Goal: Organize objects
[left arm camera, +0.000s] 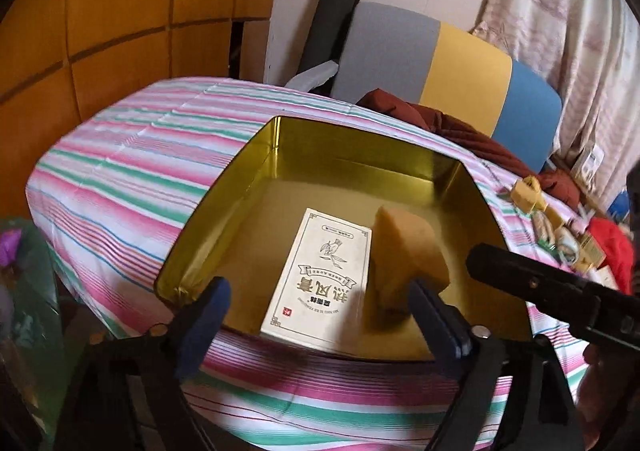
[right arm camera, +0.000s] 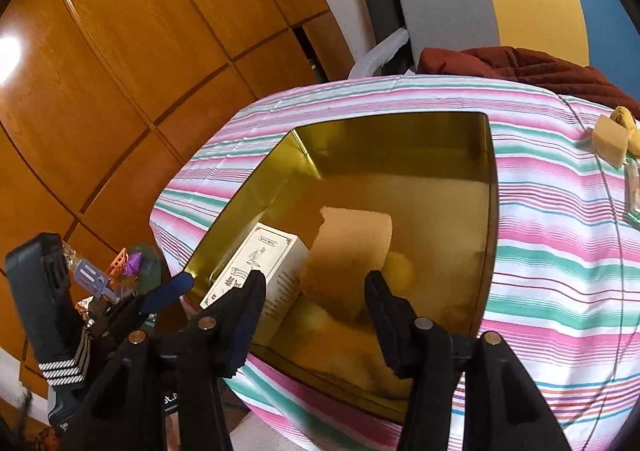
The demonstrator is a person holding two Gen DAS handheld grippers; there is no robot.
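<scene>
An open gold tin (left arm camera: 256, 171) stands on the striped tablecloth (left arm camera: 120, 171). A white printed carton (left arm camera: 320, 275) lies flat on its floor, and a tan sponge-like block (left arm camera: 404, 251) stands tilted right beside it, blurred. My left gripper (left arm camera: 318, 311) hovers wide open over the tin's near rim and touches neither. In the right wrist view the same tin (right arm camera: 400, 139) holds the carton (right arm camera: 272, 263) and the block (right arm camera: 348, 247). My right gripper (right arm camera: 316, 291) is open over the block: the right fingertip overlaps its edge, and a gap shows beside the left one.
Small yellow pieces (left arm camera: 528, 191) and a red item (left arm camera: 608, 247) lie at the table's right end, along with a yellow block (right arm camera: 610, 141). A maroon garment (left arm camera: 460, 131) drapes over a grey, yellow and blue chair back (left arm camera: 460, 59). Wooden cabinet doors (left arm camera: 100, 31) stand to the left.
</scene>
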